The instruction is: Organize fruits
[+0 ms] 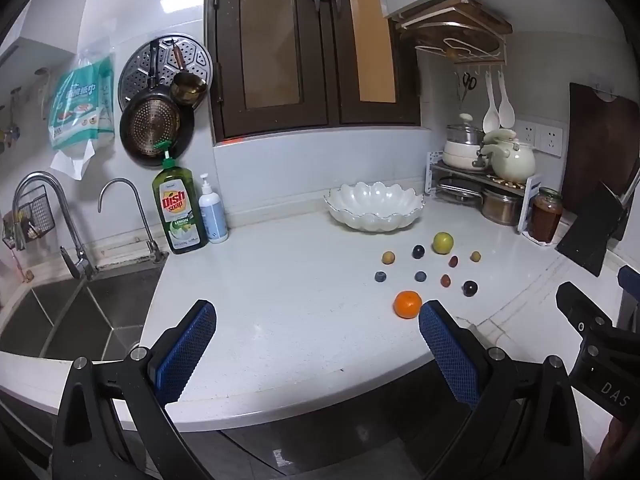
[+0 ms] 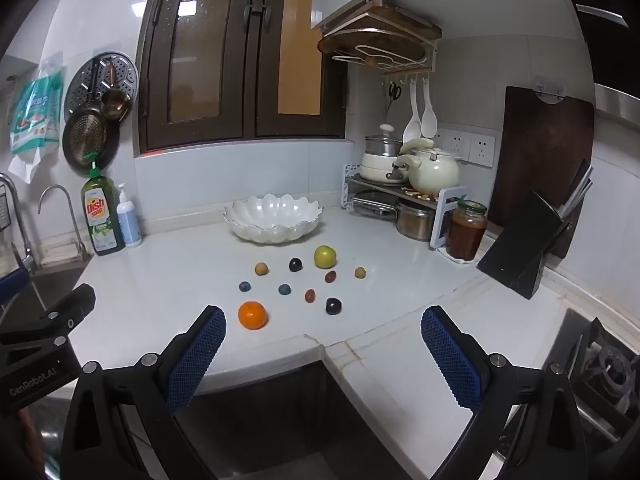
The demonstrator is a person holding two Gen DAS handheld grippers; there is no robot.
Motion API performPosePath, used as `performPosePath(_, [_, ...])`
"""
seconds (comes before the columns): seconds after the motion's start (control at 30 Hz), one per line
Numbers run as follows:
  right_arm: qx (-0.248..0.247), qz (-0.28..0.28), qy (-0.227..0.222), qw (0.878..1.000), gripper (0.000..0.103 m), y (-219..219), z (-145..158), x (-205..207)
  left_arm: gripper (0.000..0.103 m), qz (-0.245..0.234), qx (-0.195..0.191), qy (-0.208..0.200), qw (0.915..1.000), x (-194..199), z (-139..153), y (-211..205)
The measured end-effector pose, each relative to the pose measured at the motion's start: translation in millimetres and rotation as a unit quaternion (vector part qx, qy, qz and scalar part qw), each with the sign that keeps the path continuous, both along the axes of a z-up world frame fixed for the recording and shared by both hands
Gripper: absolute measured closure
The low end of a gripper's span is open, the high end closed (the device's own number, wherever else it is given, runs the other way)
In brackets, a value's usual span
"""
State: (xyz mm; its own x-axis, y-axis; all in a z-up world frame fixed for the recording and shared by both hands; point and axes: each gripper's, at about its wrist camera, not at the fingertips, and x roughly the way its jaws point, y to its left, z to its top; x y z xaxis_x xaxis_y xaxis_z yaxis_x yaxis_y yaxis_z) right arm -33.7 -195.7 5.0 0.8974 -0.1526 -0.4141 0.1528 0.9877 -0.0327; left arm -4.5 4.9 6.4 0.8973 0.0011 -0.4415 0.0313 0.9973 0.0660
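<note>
Several fruits lie loose on the white counter: an orange [image 1: 407, 304] [image 2: 252, 315], a green apple [image 1: 442, 243] [image 2: 325, 256], dark plums [image 1: 470, 288] [image 2: 333, 305], blueberries [image 1: 420, 276] [image 2: 284, 289] and small yellow and red fruits. An empty white scalloped bowl [image 1: 374, 207] [image 2: 273, 218] stands behind them. My left gripper [image 1: 316, 324] is open and empty above the counter's front edge, left of the orange. My right gripper [image 2: 323, 332] is open and empty, in front of the fruits.
A sink [image 1: 72, 312] with taps is at the left, with a dish soap bottle [image 1: 178, 208] and pump bottle [image 1: 213, 216] beside it. A pot rack [image 2: 404, 196], a jar [image 2: 466, 230], a knife block [image 2: 524, 240] and a stove [image 2: 600, 360] are at the right.
</note>
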Motion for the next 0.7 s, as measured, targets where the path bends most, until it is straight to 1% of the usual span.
performPosePath(0.17, [0.003, 0.003, 0.003, 1.0, 0.003, -5.0, 0.7, 2.9, 0.0, 0.007, 0.002, -0.009, 0.9999, -1.3, 0.6, -0.8])
performPosePath(0.37, [0.003, 0.001, 0.004, 1.0, 0.003, -5.6, 2.1, 5.8, 0.0, 0.01, -0.003, -0.004, 0.9999, 1.8, 0.0, 3.5])
performPosePath(0.7, [0.002, -0.001, 0.001, 1.0, 0.003, -4.2, 0.5, 7.2, 0.0, 0.01, 0.0, -0.011, 0.9999, 0.5, 3.6, 3.5])
